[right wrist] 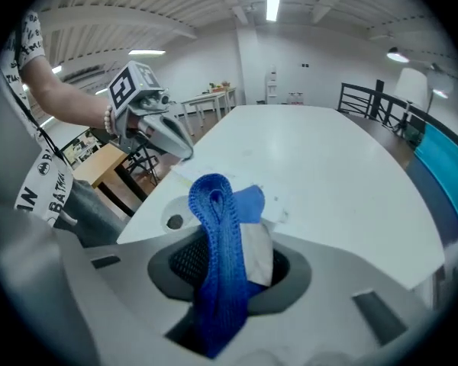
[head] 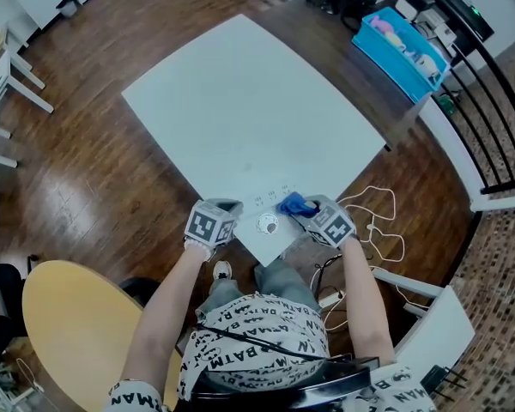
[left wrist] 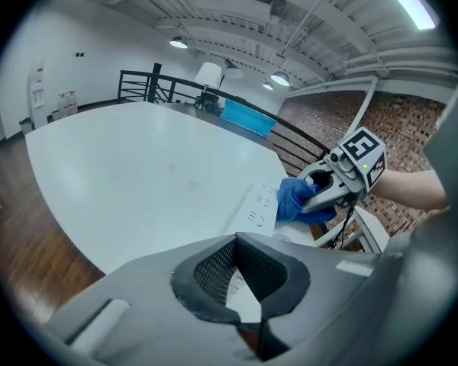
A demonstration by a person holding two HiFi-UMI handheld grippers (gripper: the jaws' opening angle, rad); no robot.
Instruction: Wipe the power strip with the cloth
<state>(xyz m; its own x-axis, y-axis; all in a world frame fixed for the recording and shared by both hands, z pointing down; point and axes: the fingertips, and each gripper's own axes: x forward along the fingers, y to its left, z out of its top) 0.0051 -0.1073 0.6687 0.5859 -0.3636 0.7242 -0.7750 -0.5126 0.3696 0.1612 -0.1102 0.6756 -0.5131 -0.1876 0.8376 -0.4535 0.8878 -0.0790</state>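
Blue cloth point(right wrist: 217, 235) sits right up close, folded in a loop and pinched tight in my right claw point(right wrist: 223, 277). That claw holds the cloth over one end of the power strip point(head: 270, 215), and I cannot tell if the cloth is pressing on it yet. The power strip is white and flat. It lies on the corner of the white worktop point(head: 240, 101) nearest to me. A white cord point(head: 379, 230) lies in loops on the floor by my right side. My left claw point(left wrist: 240, 273) hovers just beside the other end of the strip, its jaws a little apart with nothing between them. I think the job is only at its start. The cloth is in my grip and at the strip, but the rubbing along the top looks all to be done, and no part looks cleaner than the rest. I can read no name on the strip, only small socket marks. Each claw's cube shows black and white squares, no words. Letters on my shirt point(head: 257, 333) spell "BATM".
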